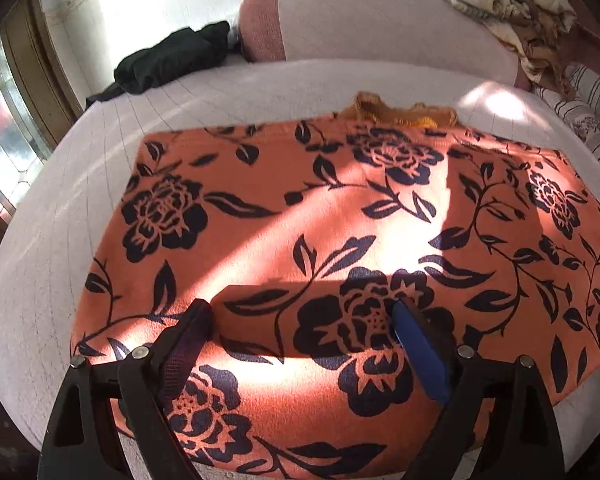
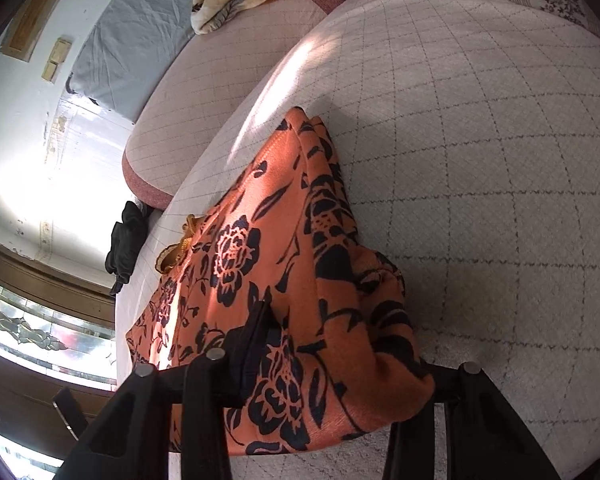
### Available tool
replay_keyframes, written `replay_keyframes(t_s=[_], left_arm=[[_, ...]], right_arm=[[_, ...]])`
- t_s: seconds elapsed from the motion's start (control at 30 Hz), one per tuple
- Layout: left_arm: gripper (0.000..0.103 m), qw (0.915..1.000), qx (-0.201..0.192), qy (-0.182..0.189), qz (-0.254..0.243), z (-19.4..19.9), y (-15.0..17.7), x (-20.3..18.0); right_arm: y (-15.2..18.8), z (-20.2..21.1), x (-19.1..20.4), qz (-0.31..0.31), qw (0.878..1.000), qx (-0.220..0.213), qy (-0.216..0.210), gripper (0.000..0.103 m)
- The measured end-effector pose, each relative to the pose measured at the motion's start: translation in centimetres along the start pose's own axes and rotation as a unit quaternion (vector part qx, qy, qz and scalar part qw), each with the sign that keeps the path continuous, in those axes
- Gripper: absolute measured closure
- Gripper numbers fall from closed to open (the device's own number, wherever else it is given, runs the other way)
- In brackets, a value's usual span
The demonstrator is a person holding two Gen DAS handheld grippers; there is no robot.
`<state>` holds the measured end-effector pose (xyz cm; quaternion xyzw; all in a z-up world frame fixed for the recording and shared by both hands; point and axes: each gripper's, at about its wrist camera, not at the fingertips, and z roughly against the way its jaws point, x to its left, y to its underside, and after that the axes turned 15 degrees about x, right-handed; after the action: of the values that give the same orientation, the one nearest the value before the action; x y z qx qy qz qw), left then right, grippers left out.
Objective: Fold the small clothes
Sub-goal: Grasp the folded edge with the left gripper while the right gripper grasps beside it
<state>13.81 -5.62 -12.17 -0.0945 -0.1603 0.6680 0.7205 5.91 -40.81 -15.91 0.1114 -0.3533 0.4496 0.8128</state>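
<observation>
Left wrist view, orange floral garment [image 1: 340,220] spread flat, long axis left-right

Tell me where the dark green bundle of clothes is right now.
The dark green bundle lies at the far left edge of the bed, beside the pink bolster and beyond the orange floral garment; the right wrist view shows it too.

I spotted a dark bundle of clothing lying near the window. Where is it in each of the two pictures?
Left wrist view: the dark bundle lies upper left, on the bed's far edge beside the pink bolster.
Right wrist view: the dark bundle sits left of centre, at the bed's edge below the same bolster.
Shared landmark: the small mustard-yellow garment peeking out from the orange floral cloth.
</observation>
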Motion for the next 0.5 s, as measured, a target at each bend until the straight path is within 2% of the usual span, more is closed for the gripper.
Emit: replay_keyframes(t_s=[0.07, 0.1, 0.13, 0.17, 0.27, 0.3, 0.33, 0.37, 0.43, 0.5], left_arm=[[0.01, 0.9999, 0.01, 0.003, 0.003, 0.6, -0.3, 0.1], [0.01, 0.9999, 0.008, 0.008, 0.009, 0.9, -0.3, 0.3], [0.01, 0.9998, 0.0, 0.012, 0.014, 1.3, -0.3, 0.5], [0.01, 0.9997, -0.006, 0.014, 0.017, 1.5, -0.2, 0.6], [0.01, 0.9998, 0.019, -0.006, 0.001, -0.4, 0.0, 0.1], [0.008, 1.0, 0.006, -0.007, -0.001, -0.4, 0.1, 0.1], [0.008, 0.9999, 0.01, -0.004, -0.001, -0.2, 0.0, 0.2], [0.008, 0.9998, 0.018, 0.007, 0.004, -0.1, -0.3, 0.6], [0.009, 0.9991, 0.028, 0.027, 0.015, 0.7, -0.5, 1.6], [0.009, 0.9987, 0.002, 0.034, 0.038, 2.6, -0.1, 3.6]], right_arm=[[0.1, 0.2, -0.1, -0.006, 1.0, -0.006, -0.007, 0.061], [0.1, 0.4, -0.2, -0.011, 1.0, -0.011, -0.01, 0.055], [0.0, 0.4, -0.3, -0.016, 1.0, -0.012, -0.015, 0.044], [-0.1, 0.4, -0.5, -0.02, 0.999, -0.012, -0.025, 0.041], [-0.4, -0.1, -0.2, -0.016, 1.0, -0.014, -0.018, 0.039], [-0.6, -0.2, -0.1, -0.013, 1.0, -0.014, -0.014, 0.045], [-0.8, -0.4, 0.1, -0.009, 1.0, -0.011, -0.001, 0.074], [-1.0, -0.6, 0.3, -0.006, 1.0, -0.001, 0.006, 0.082], [-1.1, -0.3, 1.4, 0.007, 1.0, -0.006, 0.026, 0.084], [-0.9, 0.7, 4.1, 0.046, 0.997, -0.025, 0.05, 0.085]])
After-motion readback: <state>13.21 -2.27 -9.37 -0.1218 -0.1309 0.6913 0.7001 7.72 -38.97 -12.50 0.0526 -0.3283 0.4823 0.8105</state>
